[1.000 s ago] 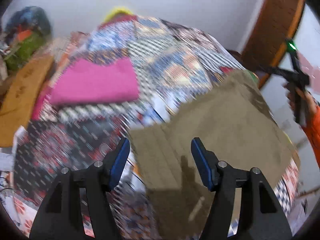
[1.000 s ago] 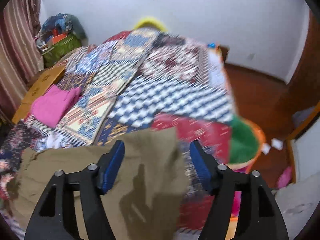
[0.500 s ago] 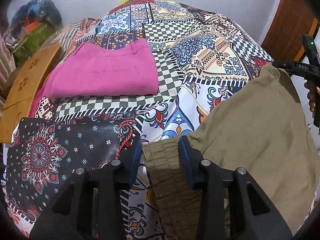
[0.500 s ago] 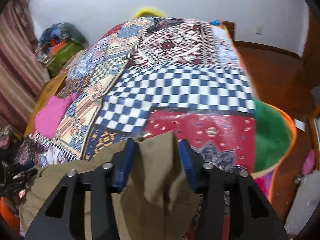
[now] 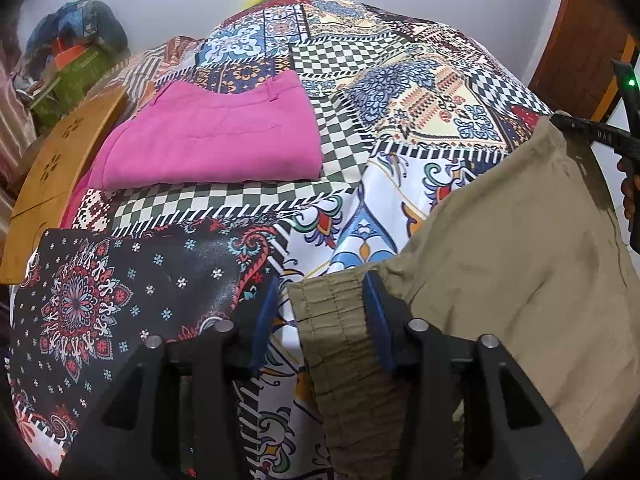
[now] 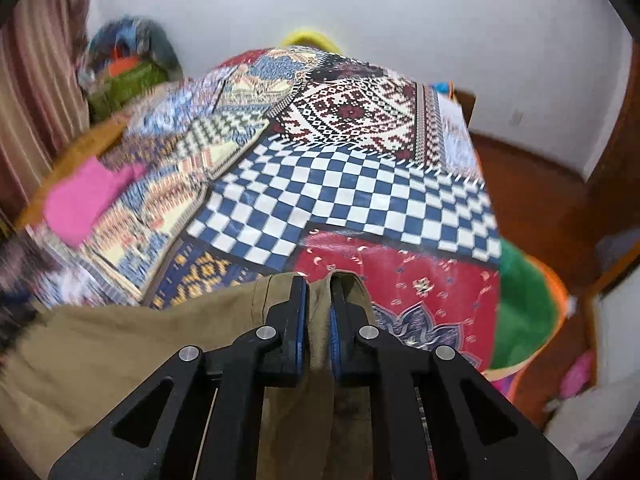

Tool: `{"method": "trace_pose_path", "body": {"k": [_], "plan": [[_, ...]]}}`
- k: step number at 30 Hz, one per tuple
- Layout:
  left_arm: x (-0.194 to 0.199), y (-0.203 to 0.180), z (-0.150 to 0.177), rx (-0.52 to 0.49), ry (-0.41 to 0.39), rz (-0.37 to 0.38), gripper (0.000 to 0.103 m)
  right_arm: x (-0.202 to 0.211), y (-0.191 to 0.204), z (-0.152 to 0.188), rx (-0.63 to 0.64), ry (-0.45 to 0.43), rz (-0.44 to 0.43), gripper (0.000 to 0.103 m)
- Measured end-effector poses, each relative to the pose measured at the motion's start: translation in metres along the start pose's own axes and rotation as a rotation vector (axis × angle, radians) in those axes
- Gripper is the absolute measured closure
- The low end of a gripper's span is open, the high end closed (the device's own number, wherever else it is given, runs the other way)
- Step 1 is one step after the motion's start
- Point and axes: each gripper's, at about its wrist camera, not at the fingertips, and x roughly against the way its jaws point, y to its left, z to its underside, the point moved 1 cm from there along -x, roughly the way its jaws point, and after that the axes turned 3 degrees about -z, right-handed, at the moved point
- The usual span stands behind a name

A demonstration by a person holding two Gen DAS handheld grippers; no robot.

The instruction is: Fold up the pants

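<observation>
Olive-khaki pants (image 5: 500,260) lie spread across the near edge of a patchwork bed (image 5: 400,80). My left gripper (image 5: 320,280) straddles their gathered elastic waistband (image 5: 332,320). Its jaws are opening: the right pad touches the cloth, while a strip of bedsheet shows beside the left pad. My right gripper (image 6: 318,284) is shut on a pinched-up fold at the far end of the pants (image 6: 120,344). Its black frame (image 5: 600,138) shows at the right edge of the left wrist view, at the cloth's far corner.
Folded pink pants (image 5: 208,140) rest on the bed at the back left. Beside the bed there is a wooden board (image 5: 56,168) and a heap of bags (image 5: 76,48). A green blanket (image 6: 520,300) hangs off the right edge over the brown floor (image 6: 532,200).
Both grippers came down onto the khaki pants. The right jaws closed from wide open onto a fold of cloth. The left jaws narrowed around the waistband, then widened a little.
</observation>
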Motion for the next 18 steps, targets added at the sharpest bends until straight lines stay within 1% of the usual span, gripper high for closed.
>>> {"method": "trace_pose_path", "body": {"k": [2,3,4,5,6,7,8,9,11,12,14,15,16,18], "plan": [[-0.001,0.003,0.001,0.012,0.003,0.008,0.053,-0.004,-0.004,-0.001,0.011,0.019,0.020,0.095],[-0.002,0.004,0.001,0.016,0.004,0.011,0.051,-0.004,-0.007,-0.003,0.014,0.020,0.051,0.094],[-0.002,0.006,0.002,0.020,0.004,0.012,0.051,-0.005,-0.012,-0.005,0.022,0.024,0.112,0.096],[-0.001,0.007,0.002,0.020,0.006,0.014,0.050,-0.001,-0.020,-0.006,0.025,0.011,0.188,0.096],[-0.001,0.008,0.002,0.020,0.007,0.014,0.049,0.004,-0.029,-0.008,0.001,0.005,0.209,0.096],[-0.001,0.008,0.002,0.019,0.009,0.014,0.049,0.013,-0.044,-0.008,-0.063,-0.002,0.177,0.096],[0.000,0.007,0.001,0.012,0.009,0.010,0.049,0.025,-0.058,-0.007,-0.147,-0.022,0.111,0.096],[0.002,0.007,0.000,0.004,0.006,0.003,0.049,0.037,-0.065,-0.005,-0.188,-0.043,0.068,0.096],[0.006,0.006,-0.002,-0.006,0.001,-0.009,0.049,0.053,-0.063,-0.002,-0.176,-0.050,0.018,0.095],[0.008,0.006,-0.004,-0.003,0.000,-0.010,0.050,0.061,-0.055,0.001,-0.135,-0.038,0.006,0.094],[0.016,0.009,-0.006,0.021,-0.008,-0.006,0.050,0.067,-0.043,0.008,-0.090,-0.026,-0.010,0.081],[0.020,0.010,-0.007,0.035,-0.013,0.004,0.050,0.069,-0.035,0.012,-0.070,-0.022,-0.027,0.068],[0.026,0.012,-0.007,0.052,-0.023,0.025,0.050,0.068,-0.029,0.015,-0.058,-0.020,-0.038,0.062],[0.035,0.010,-0.006,0.056,-0.034,0.042,0.050,0.058,-0.016,0.020,-0.037,-0.003,-0.057,0.062]]}}
